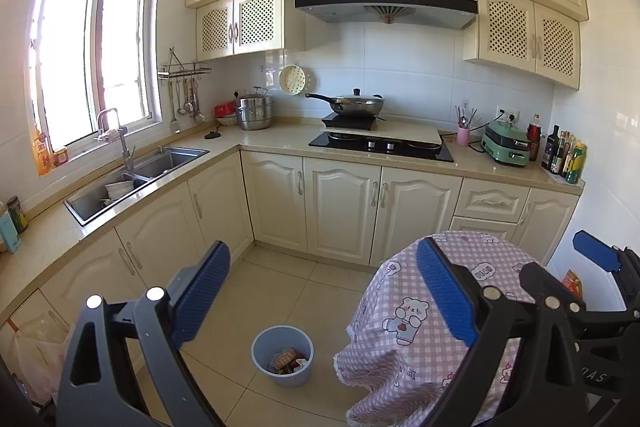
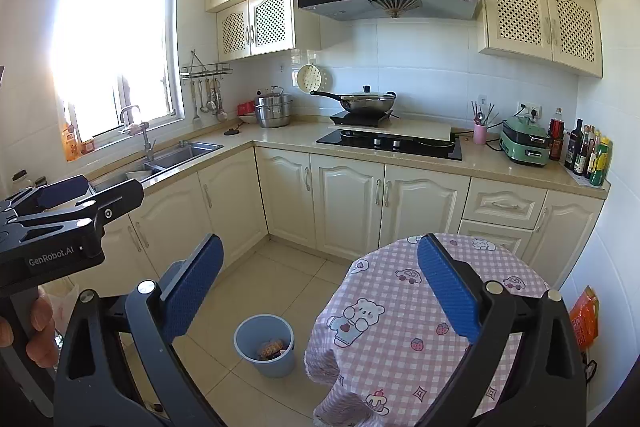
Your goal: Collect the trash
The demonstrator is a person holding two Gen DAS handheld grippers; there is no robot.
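Note:
A pale blue bin (image 1: pixel 262 345) stands on the tiled floor beside the round table and holds several wrappers (image 1: pixel 286 359). The same bin (image 2: pixel 250 337) with the wrappers (image 2: pixel 272 349) shows in the right wrist view. My left gripper (image 1: pixel 323 247) is open, well above the bin, with nothing between its blue pads. My right gripper (image 2: pixel 320 241) is also wide open and empty, above the floor and the table's edge. The two grippers are side by side: the right gripper (image 1: pixel 568 263) appears at the right edge, and the left gripper (image 2: pixel 90 193) at the left, held by a hand.
A round table (image 1: pixel 400 307) under a pink checked cloth stands right of the bin. Cream cabinets, a sink (image 1: pixel 132 179) and a hob (image 1: pixel 380 145) line the L-shaped counter. An orange packet (image 2: pixel 584 319) hangs at the far right. A plastic bag (image 1: pixel 36 343) hangs at the lower left.

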